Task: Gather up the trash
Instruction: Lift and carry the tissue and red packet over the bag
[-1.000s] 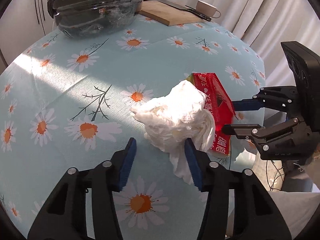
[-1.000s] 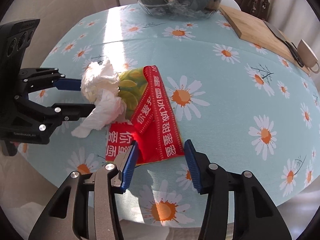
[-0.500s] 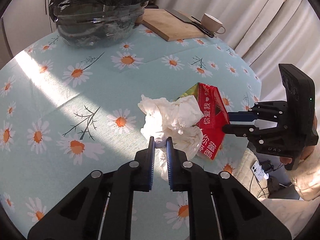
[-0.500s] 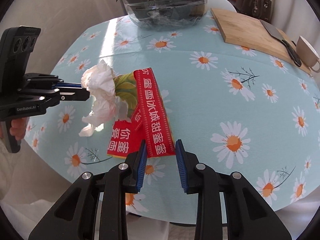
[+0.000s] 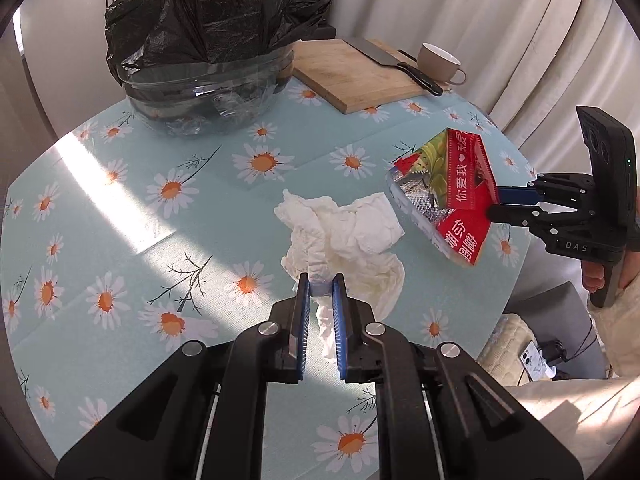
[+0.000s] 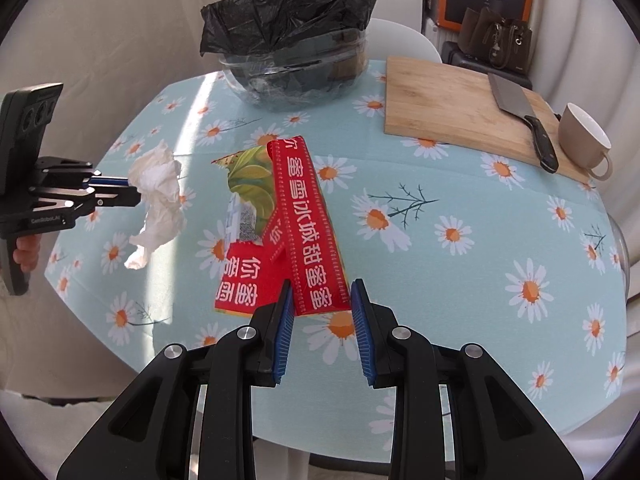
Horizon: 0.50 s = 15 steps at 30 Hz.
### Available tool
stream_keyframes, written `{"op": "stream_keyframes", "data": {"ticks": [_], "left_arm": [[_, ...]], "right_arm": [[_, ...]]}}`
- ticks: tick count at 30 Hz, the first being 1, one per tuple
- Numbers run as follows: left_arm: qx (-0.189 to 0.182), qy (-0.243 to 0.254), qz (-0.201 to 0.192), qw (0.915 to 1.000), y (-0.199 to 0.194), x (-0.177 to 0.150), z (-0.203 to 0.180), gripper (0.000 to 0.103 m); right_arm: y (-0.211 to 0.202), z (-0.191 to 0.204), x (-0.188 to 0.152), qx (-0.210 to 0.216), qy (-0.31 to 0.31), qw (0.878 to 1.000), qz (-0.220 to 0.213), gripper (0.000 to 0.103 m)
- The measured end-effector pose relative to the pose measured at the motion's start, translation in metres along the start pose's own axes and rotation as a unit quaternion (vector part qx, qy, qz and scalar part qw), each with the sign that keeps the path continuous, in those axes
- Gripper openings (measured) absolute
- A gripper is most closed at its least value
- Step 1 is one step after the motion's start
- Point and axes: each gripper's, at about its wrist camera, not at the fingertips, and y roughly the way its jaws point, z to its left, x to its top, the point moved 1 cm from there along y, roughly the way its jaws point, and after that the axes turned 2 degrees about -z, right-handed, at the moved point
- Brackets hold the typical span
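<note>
Both grippers hold trash above the daisy-print counter (image 5: pixel 120 208).

The left gripper (image 5: pixel 320 280) has its jaws pinched narrow on the crumpled white tissue (image 5: pixel 344 236); the right gripper (image 6: pixel 322 300) grips the red foil snack wrapper (image 6: pixel 304 220). Both pieces hang well short of the black-bag-lined clear bowl (image 6: pixel 292 68).

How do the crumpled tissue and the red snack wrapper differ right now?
The crumpled tissue is plain white, soft and wadded; the red snack wrapper is printed red with a green patch and a torn-open silvery inside, and holds flat creased panels. The left gripper pinches the tissue with its jaws nearly together; the right gripper clamps the wrapper's end with a wider gap. Both hang above the daisy tablecloth.
</note>
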Motion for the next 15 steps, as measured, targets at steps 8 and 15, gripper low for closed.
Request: {"op": "stream_keyframes", "data": {"ticks": [8, 15], "left_arm": [[0.039, -0.016, -0.031, 0.9986, -0.013, 0.011, -0.012, 0.012], [0.067, -0.020, -0.046, 0.9965, -0.036, 0.019, -0.013, 0.012]], "right_arm": [[-0.012, -0.028, 0.010, 0.005, -0.025, 1.000, -0.015, 0.027], [-0.022, -0.042, 0.021, 0.015, -0.018, 0.999, -0.044, 0.027]]}}
